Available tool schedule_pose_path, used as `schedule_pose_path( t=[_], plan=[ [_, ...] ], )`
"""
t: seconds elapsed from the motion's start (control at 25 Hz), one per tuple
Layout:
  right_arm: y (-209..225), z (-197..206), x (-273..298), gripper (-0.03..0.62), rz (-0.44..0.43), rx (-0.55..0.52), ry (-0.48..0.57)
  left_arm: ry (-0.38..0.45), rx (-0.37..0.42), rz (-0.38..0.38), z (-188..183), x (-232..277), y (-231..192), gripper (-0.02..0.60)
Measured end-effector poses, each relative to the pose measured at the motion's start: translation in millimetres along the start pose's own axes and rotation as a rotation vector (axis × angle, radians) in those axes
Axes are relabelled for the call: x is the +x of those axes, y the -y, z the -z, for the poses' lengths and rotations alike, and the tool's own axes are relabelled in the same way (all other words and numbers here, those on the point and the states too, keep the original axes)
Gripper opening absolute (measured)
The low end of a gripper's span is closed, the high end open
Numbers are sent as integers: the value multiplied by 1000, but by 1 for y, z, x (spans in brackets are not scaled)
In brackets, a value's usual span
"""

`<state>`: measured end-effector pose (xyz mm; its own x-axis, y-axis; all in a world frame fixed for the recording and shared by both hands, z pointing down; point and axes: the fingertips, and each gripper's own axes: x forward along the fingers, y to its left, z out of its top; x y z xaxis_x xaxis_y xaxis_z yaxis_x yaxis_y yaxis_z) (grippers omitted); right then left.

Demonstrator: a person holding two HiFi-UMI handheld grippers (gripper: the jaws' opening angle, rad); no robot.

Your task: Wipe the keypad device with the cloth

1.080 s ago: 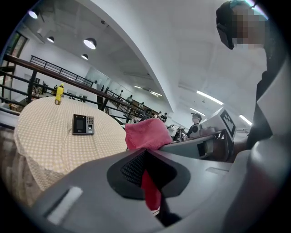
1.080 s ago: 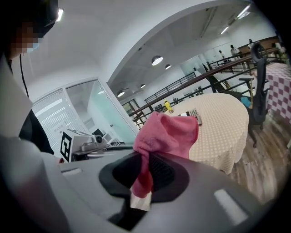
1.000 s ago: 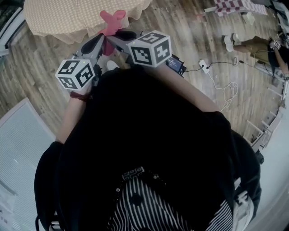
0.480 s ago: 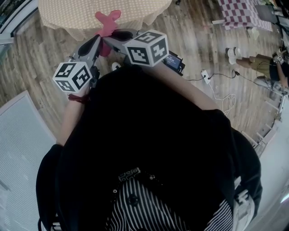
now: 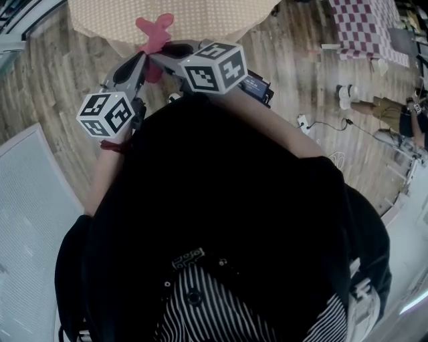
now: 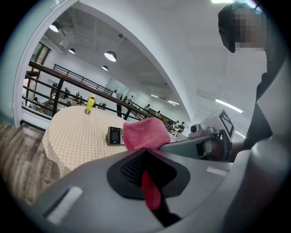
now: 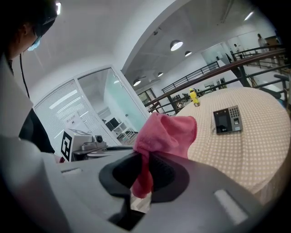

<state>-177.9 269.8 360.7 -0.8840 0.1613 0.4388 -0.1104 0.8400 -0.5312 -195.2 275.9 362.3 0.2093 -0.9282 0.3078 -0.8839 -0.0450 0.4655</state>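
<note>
Left tongs [image 5: 146, 61]: clenched on one end of the cloth [image 5: 154, 30]; in the left gripper view a pink strip runs down between the closed jaws.
Cloth: pink, bunched, held up in the air between the two tips, short of the counter [image 5: 134, 17] edge and touching nothing else.
Right tongs [image 5: 160, 52]: also clenched on the cloth; the right gripper view shows a fold pinched in the jaws with the bulk puffed above them.
Tips: the two tongs converge, nearly touching at the cloth.
Keypad [image 7: 227, 119]: lies flat on the counter, well apart from the cloth, out of the head view.
Bearing: ahead of both tongs; it sits left of the cloth in the left gripper view [image 6: 114, 135] and right of it in the right gripper view, so roughly on the line between them.
Long axis: runs across the right gripper view, screen at one end, keys at the other.
Nearer hand: neither clearly; about equal.
Bottle [image 7: 194, 97]: yellow, at the far side of the counter, clear of the path.
Step, as judged: wiping not yet begun; the cloth needs carrying forward and down onto the keypad.
</note>
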Motion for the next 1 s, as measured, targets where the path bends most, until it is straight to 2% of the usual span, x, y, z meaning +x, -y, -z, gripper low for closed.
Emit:
schedule_pose_path(
  t=[0.48,1.0],
  plan=[
    [74,-70,36,51,-45,12,-33,-7,-7,-52,-54,75,-54,3],
    [167,-154,42,51,-87,41,-31,-37,3,-96,-119,176,-81,3]
  ],
)
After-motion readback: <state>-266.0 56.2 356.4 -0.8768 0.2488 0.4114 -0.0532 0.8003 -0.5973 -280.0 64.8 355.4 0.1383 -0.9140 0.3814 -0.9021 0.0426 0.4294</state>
